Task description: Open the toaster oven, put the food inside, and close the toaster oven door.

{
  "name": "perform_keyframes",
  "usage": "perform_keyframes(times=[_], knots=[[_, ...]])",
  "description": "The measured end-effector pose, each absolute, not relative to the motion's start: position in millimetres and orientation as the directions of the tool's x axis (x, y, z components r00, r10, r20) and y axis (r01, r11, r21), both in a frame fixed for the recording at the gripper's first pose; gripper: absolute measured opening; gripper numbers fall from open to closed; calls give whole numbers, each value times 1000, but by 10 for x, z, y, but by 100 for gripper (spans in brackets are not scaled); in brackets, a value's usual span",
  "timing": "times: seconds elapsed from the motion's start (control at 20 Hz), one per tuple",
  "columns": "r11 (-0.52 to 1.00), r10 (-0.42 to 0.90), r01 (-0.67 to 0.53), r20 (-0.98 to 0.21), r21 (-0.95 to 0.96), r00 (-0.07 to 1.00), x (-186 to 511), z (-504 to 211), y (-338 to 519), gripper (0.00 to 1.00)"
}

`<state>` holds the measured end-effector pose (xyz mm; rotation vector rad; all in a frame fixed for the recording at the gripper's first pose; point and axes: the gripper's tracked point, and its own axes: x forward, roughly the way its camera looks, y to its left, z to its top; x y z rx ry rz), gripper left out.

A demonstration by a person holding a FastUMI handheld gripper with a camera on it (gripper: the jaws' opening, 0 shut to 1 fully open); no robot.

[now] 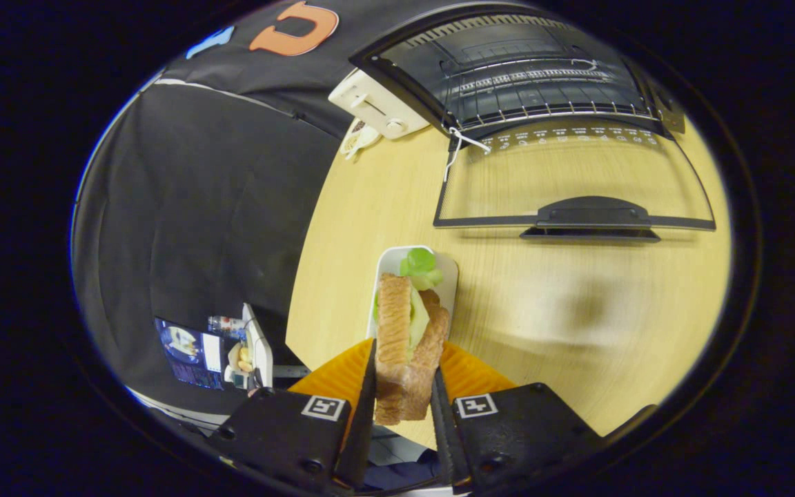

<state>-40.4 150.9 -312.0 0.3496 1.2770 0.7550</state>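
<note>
My gripper point(403, 386) is shut on a sandwich point(408, 345) of two toasted bread slices with green lettuce between them, held on edge above the table. Just beyond the fingertips lies a small white plate point(447, 279) with a piece of green lettuce point(421, 268) on it. Farther ahead stands the toaster oven point(522, 69) with its wire rack showing inside. Its glass door point(577, 183) is folded down flat onto the wooden table, the dark handle point(591, 214) facing me.
A white toaster point(378, 107) stands left of the oven at the table's far edge, with a small white dish point(358, 140) in front of it. An orange mat point(470, 373) lies under the sandwich. The light wooden table point(577, 324) ends at the left, where black cloth hangs.
</note>
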Motion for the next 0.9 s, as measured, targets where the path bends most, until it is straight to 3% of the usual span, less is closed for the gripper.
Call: perform_keyframes(times=[0.35, 0.5, 0.65, 0.9], knots=[[675, 725, -334, -675, 658, 138, -413, -2916, 1515, 40], [604, 796, -283, -581, 745, 169, -337, -2677, 1520, 40], [534, 831, -246, -449, 809, 327, 18, -2486, 1451, 40], [516, 734, -195, -313, 834, 603, 652, -2324, 1006, 40]])
